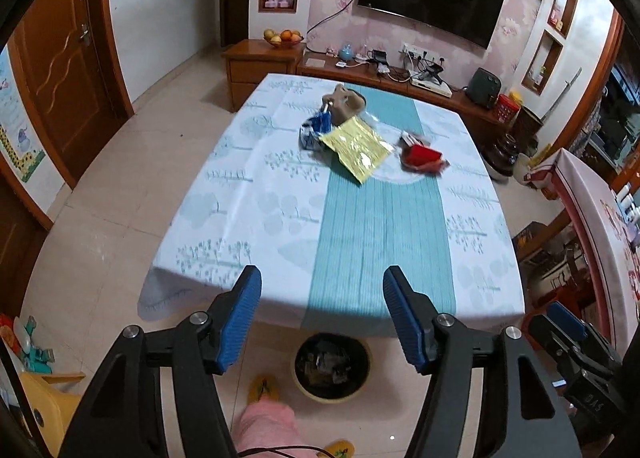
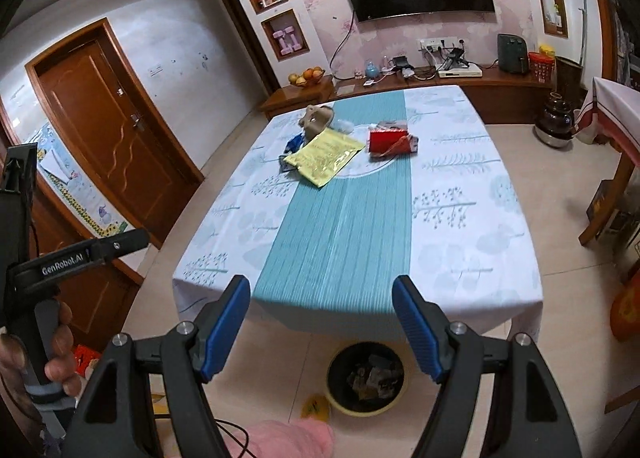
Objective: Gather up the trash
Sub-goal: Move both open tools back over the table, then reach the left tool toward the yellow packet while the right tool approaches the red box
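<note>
- My left gripper (image 1: pixel 322 290): jaws apart, nothing between them, above the table's near edge.
- My right gripper (image 2: pixel 321 298): jaws apart, empty.
- Trash on the tablecloth (image 1: pixel 240 193), far end: yellow wrapper (image 1: pixel 356 146), blue packet (image 1: pixel 314 129), red packet (image 1: pixel 422 157), brown wad (image 1: pixel 346 103).
- Bin (image 1: pixel 332 366): on the floor by the table's near edge, holding scraps.

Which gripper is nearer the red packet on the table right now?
Right, marginally. The red packet lies slightly right of the teal stripe; the right gripper and left gripper both hang open beyond the near table edge, above the bin, far from it.
</note>
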